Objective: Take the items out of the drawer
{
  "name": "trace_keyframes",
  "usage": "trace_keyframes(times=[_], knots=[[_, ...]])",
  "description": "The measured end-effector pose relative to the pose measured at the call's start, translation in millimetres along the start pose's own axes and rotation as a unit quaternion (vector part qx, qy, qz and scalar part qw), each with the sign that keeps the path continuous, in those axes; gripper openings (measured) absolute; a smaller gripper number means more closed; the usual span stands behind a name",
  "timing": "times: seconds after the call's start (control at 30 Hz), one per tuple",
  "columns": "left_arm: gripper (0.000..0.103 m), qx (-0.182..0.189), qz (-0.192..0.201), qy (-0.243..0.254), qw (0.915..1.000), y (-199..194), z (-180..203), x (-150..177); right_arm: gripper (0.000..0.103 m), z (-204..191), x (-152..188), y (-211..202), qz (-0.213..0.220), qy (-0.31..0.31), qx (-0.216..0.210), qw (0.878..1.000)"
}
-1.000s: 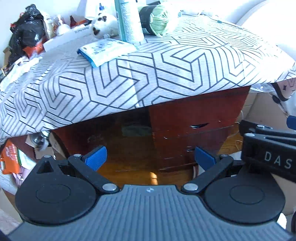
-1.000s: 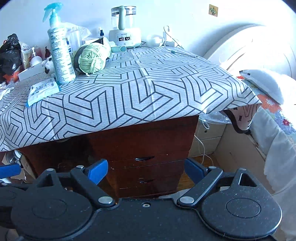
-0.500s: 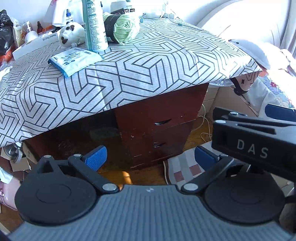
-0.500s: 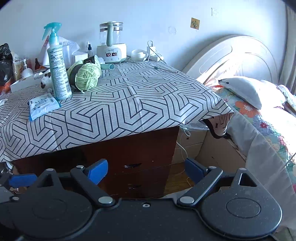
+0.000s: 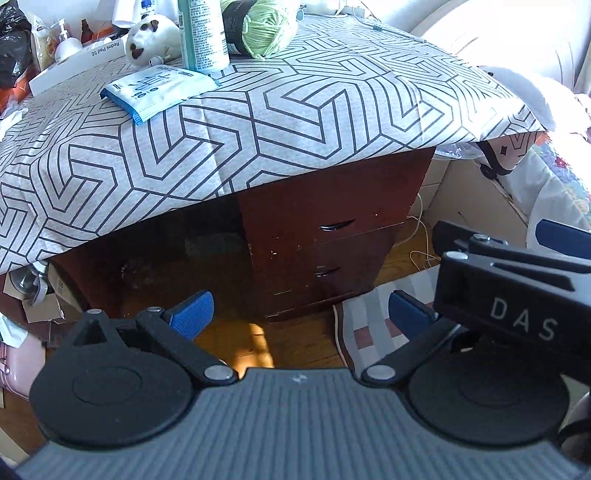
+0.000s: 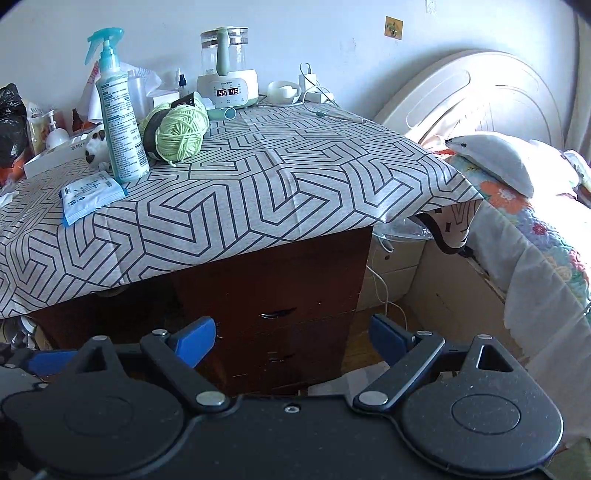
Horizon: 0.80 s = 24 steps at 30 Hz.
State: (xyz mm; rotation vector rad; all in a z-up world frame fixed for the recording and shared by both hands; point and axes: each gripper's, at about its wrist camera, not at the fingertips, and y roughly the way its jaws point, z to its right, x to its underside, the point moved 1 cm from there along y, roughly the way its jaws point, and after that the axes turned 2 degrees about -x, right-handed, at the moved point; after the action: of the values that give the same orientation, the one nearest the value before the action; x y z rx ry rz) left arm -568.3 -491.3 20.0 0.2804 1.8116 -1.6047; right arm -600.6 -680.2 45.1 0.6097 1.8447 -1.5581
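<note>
A dark red wooden drawer unit (image 5: 325, 221) stands under a table covered by a grey geometric cloth (image 5: 295, 110). It has an upper drawer with a dark handle (image 5: 337, 226) and a lower one (image 5: 327, 271); both are closed. The unit also shows in the right wrist view (image 6: 280, 295), with the upper handle (image 6: 277, 314). My left gripper (image 5: 301, 314) is open and empty, well short of the drawers. My right gripper (image 6: 291, 339) is open and empty, also away from the drawers, and its body shows at the right of the left wrist view (image 5: 517, 295).
On the cloth stand a spray bottle (image 6: 120, 122), green yarn (image 6: 179, 133), a blue-white packet (image 6: 90, 194), a white toy (image 5: 149, 35) and a kettle (image 6: 227, 81). A bed (image 6: 535, 221) lies to the right. A rug (image 5: 373, 325) and cables (image 5: 417, 236) lie on the wooden floor.
Both grippers have pulled back and swung right, so the table and drawer unit look farther off. The right gripper's body has come further into the left wrist view. Jaws stay open.
</note>
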Motion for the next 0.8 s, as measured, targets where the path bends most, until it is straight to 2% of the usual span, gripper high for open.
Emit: trace_keyframes(times=[0.27, 0.47, 0.63, 0.8], knots=[[0.103, 0.004, 0.006, -0.023, 0.9997, 43.4, -34.5, -16.6, 0.093, 1.3, 0.3, 0.9, 0.004, 0.008, -0.003, 1.000], [0.103, -0.002, 0.009, -0.019, 0.9998, 41.9, -33.2, -15.7, 0.093, 2.1, 2.2, 4.6, 0.001, 0.012, -0.011, 1.000], [0.103, 0.004, 0.034, 0.006, 0.9994, 37.2, -25.8, -13.3, 0.093, 0.0, 3.0, 4.8, -0.002, 0.009, -0.010, 1.000], [0.103, 0.002, 0.037, 0.005, 0.9993, 34.2, -23.1, -12.5, 0.093, -2.6, 3.3, 4.5, -0.003, 0.006, -0.011, 1.000]])
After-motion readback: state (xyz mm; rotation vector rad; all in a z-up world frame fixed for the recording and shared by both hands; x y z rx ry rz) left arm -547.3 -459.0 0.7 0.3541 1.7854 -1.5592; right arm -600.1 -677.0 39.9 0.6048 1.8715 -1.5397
